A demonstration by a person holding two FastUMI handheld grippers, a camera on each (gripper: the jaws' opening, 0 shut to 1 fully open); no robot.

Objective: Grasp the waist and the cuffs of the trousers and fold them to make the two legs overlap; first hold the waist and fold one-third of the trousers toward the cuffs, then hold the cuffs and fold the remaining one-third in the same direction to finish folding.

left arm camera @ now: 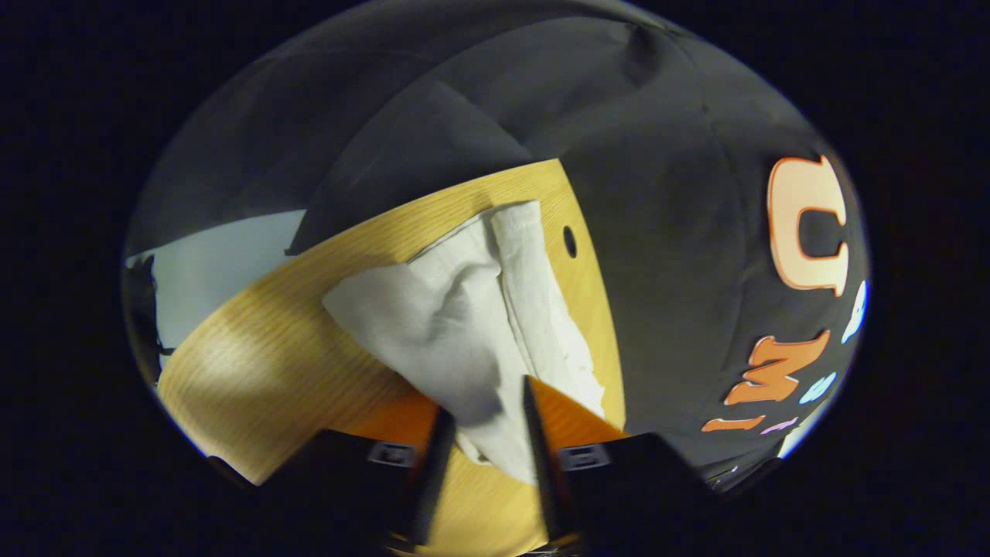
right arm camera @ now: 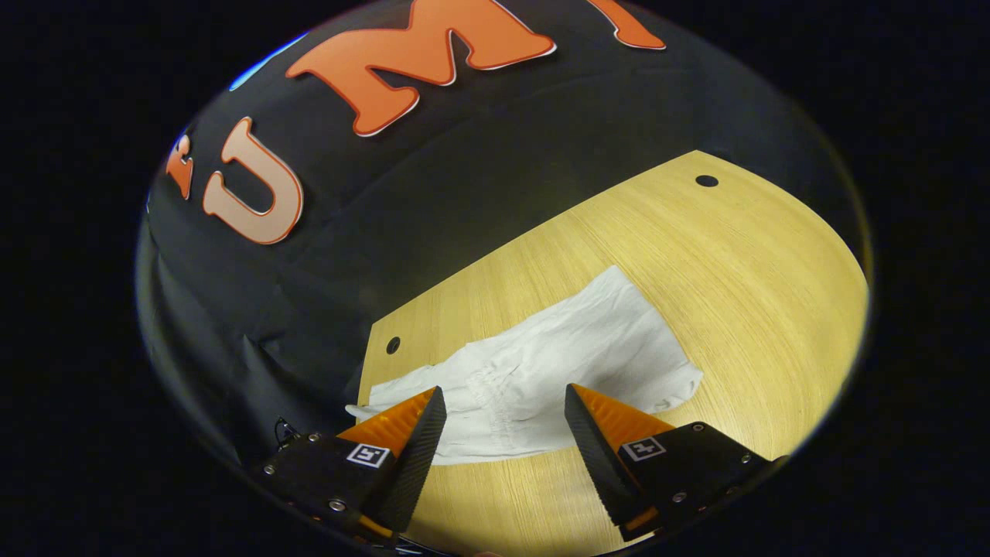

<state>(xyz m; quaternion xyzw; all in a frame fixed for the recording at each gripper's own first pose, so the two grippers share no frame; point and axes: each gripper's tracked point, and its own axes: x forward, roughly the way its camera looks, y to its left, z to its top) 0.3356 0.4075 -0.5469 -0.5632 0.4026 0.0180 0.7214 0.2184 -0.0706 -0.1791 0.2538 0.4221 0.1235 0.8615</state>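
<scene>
Now the white trousers point(right arm camera: 541, 379) lie rumpled on the wooden bench point(right arm camera: 742, 278); left tool point(left arm camera: 483, 410) stands narrow around their cloth, right tool point(right arm camera: 504, 410) gapes wide over the waist

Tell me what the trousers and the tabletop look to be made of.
Trousers: a thin woven cloth, likely cotton or linen, matt white; it creases softly and gathers at the waistband. Table: wood or a wood-look laminate, pale yellow with fine straight grain lines and a smooth, slightly sheened face; which of the two cannot be told. It has small round holes near its corners.
</scene>
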